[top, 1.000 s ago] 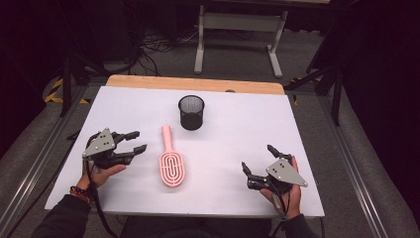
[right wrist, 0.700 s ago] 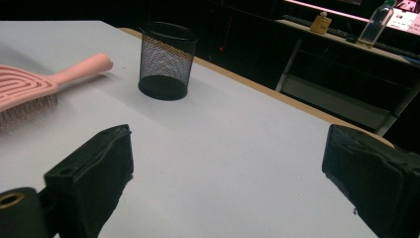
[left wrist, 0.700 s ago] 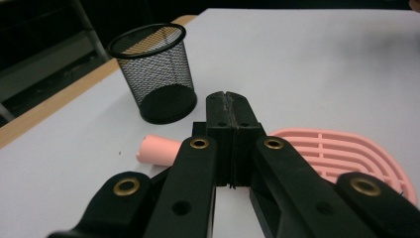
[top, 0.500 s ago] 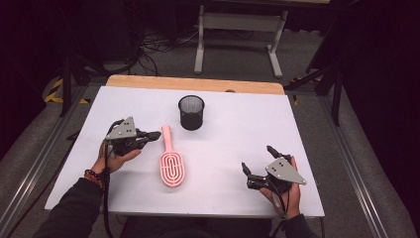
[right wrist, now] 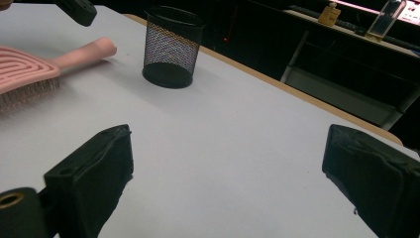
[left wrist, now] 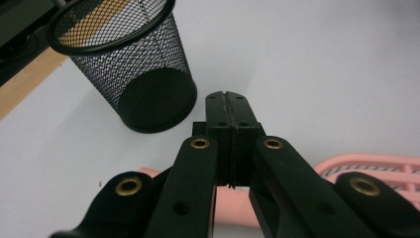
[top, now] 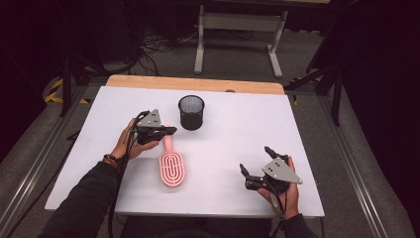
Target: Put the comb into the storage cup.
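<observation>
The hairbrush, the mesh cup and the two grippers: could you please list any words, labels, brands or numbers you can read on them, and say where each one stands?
None can be read.
Pink hairbrush: no print shows.
Black mesh pen cup: no label.
Left gripper and right gripper: bare black jaws and grey plates, no markings.
Two small items on the far shelf in the right gripper view: too small and blurred to read.

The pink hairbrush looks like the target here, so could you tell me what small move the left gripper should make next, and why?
Probably open the left gripper: its jaws are shut on nothing, poised above the pink hairbrush handle, beside the mesh cup. Then lower it around the handle.
</observation>
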